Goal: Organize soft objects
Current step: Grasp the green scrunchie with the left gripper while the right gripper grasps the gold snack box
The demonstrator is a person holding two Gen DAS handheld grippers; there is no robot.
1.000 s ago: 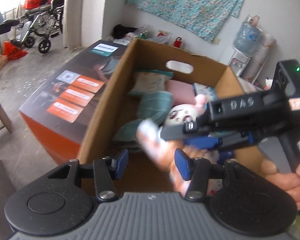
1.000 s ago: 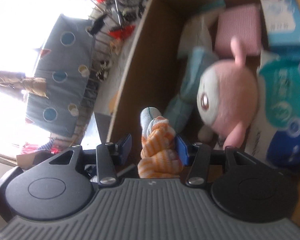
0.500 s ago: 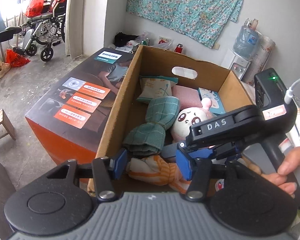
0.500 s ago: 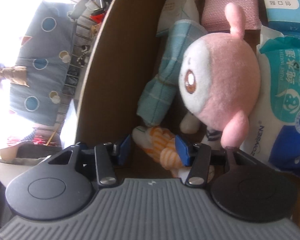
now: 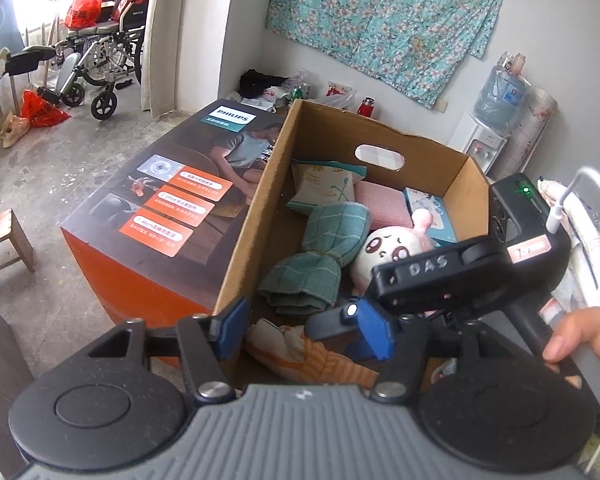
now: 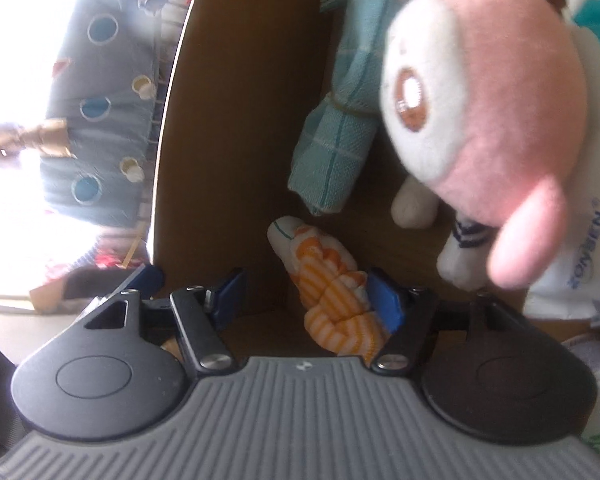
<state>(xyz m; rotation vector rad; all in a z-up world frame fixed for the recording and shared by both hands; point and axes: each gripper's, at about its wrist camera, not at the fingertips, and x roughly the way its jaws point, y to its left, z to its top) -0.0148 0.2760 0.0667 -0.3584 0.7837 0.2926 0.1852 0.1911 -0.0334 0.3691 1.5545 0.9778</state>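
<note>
In the brown cardboard box (image 5: pixel 380 136), an orange-and-white striped sock (image 6: pixel 336 300) is lying at the near edge, a teal checked towel (image 5: pixel 320 256) is sitting mid-box, and a pink-and-white plush toy (image 6: pixel 488 108) is showing brown eyes. Beside it, an orange-and-black printed carton (image 5: pixel 168 216) is standing.

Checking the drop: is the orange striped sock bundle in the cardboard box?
In: the orange striped sock bundle lies on the cardboard box floor, right gripper open.

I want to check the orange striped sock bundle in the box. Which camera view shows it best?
The right wrist view: the orange striped sock bundle lies unhidden on the box floor, resting against one blue finger. In the left wrist view, the right gripper covers part of it.
</note>
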